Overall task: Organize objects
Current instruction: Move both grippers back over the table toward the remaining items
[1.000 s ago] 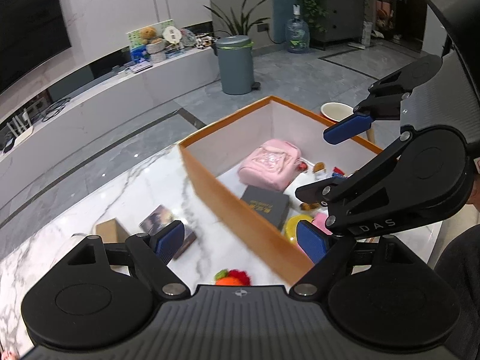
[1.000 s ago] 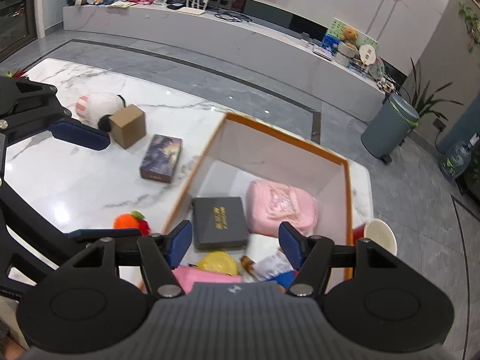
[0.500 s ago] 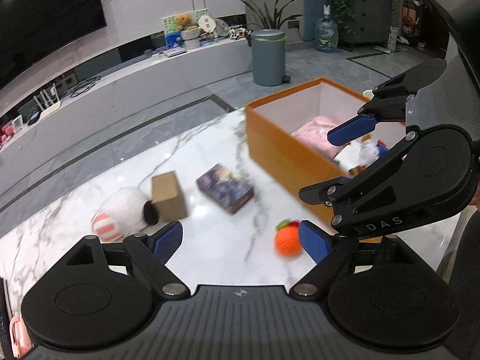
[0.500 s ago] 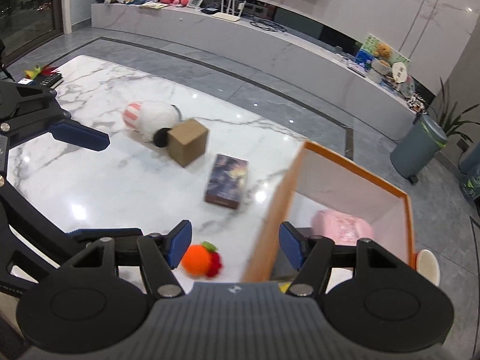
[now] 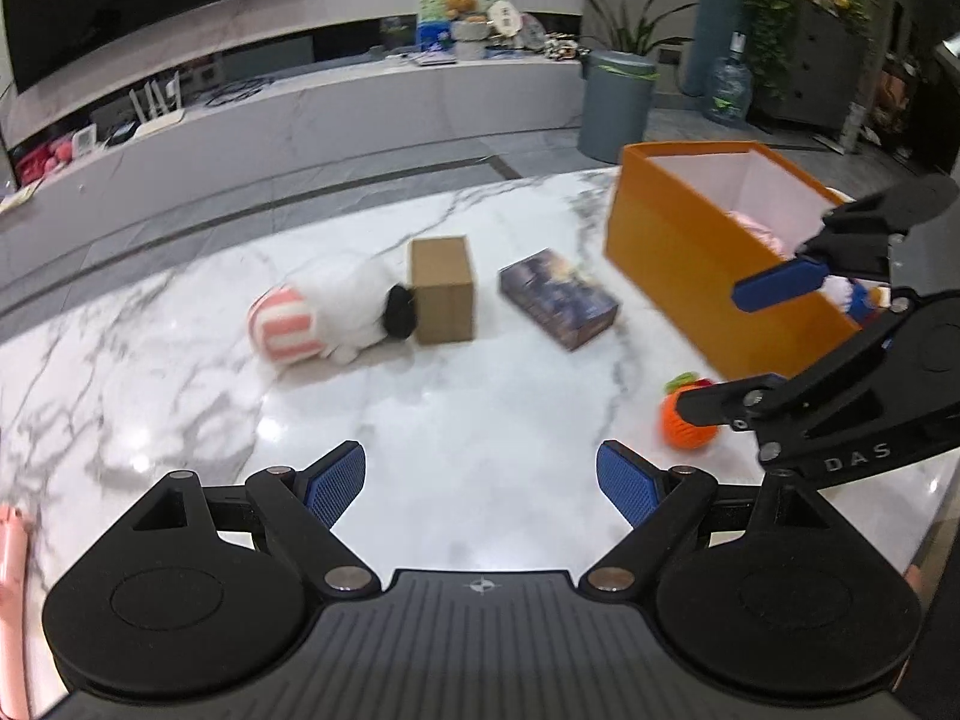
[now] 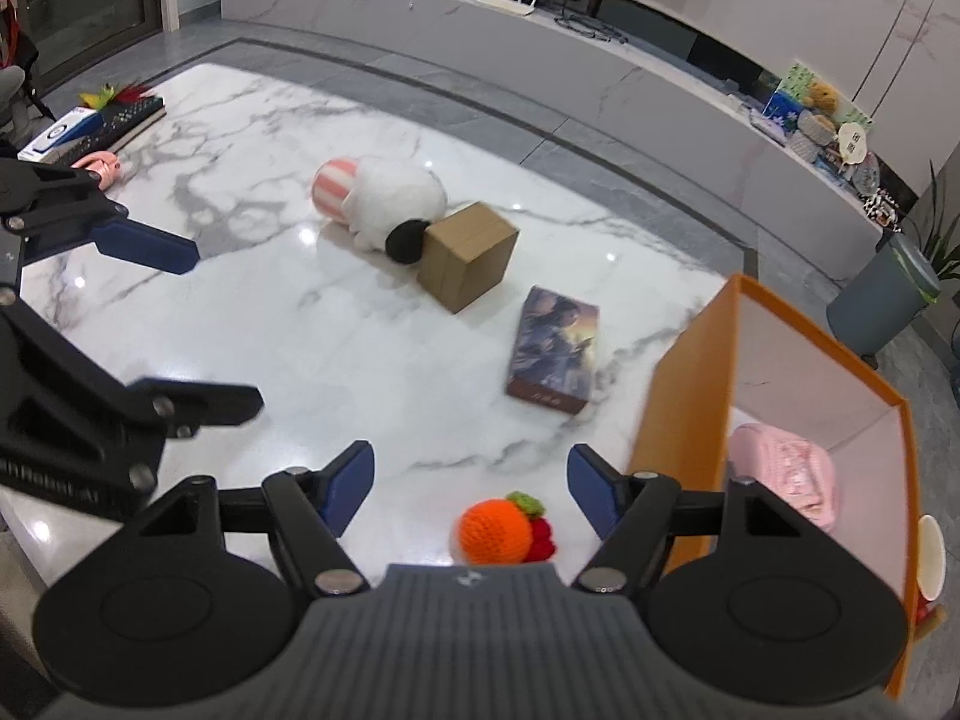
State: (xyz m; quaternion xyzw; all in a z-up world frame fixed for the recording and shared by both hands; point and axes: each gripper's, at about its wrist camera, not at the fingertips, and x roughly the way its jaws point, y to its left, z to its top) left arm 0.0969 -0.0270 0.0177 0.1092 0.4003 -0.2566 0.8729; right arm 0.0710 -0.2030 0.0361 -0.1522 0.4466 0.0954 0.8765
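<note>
An orange box [image 5: 678,252] [image 6: 684,396] stands at the right of the marble table [image 5: 480,420], with a pink bag [image 6: 786,474] inside. On the table lie a white plush toy [image 5: 324,318] [image 6: 384,198], a brown carton [image 5: 443,288] [image 6: 471,255], a dark book [image 5: 558,297] [image 6: 555,348] and an orange crochet fruit [image 5: 687,420] [image 6: 498,531]. My left gripper [image 5: 480,483] is open and empty above the table. My right gripper [image 6: 471,483] is open and empty just above the crochet fruit.
A stack of books and a remote [image 6: 90,120] lies at the table's far left edge, with a pink item [image 6: 99,165] beside it. A long white TV bench [image 5: 300,114] and a grey bin [image 5: 615,105] stand beyond the table.
Both grippers have swung left and back, away from above the orange box. The loose objects on the table have come into view. Both stay open.
</note>
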